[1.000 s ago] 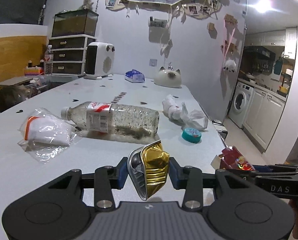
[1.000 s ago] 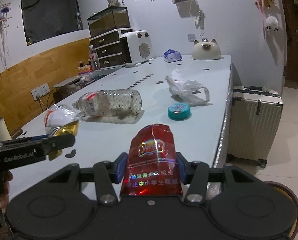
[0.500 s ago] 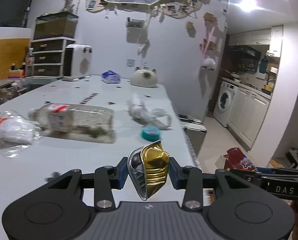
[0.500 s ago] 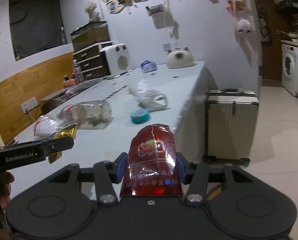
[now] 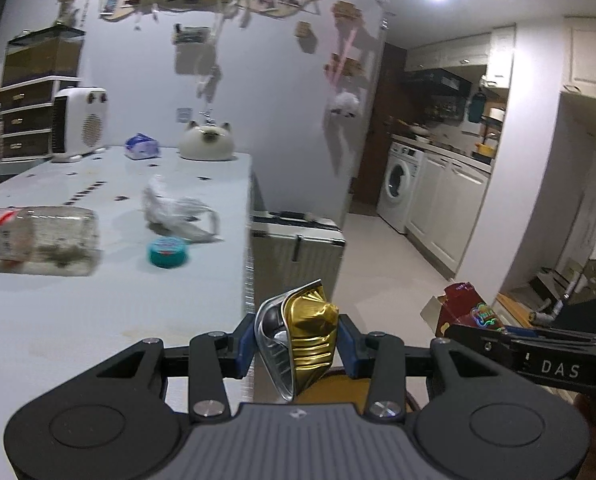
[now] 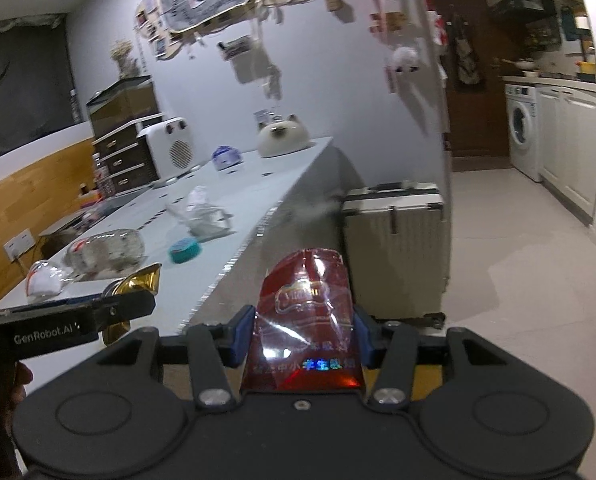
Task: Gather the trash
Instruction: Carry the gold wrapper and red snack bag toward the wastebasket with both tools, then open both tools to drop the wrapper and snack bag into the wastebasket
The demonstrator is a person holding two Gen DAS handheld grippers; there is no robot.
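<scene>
My left gripper (image 5: 296,344) is shut on a crumpled gold and silver foil wrapper (image 5: 306,340), held past the right edge of the white table (image 5: 97,312). My right gripper (image 6: 304,334) is shut on a red snack bag (image 6: 308,320), out over the floor beside the table. In the left wrist view the red snack bag (image 5: 468,312) shows at the right in the other gripper. In the right wrist view the gold wrapper (image 6: 141,280) shows at the left. On the table lie a plastic bottle (image 5: 37,236), a teal tape roll (image 5: 168,253), a crumpled clear bag (image 5: 173,212) and a white-filled bag (image 6: 43,280).
A silver suitcase (image 6: 396,248) stands on the floor against the table's side. A white heater (image 5: 79,124), a cat-shaped ornament (image 5: 205,144) and a blue tissue pack (image 5: 141,147) sit at the table's far end. A washing machine (image 5: 398,184) and cabinets line the kitchen at right.
Both grippers have swung to the right, off the table toward the open floor and kitchen, each keeping its wrapper. The table items now sit further left in both views.
</scene>
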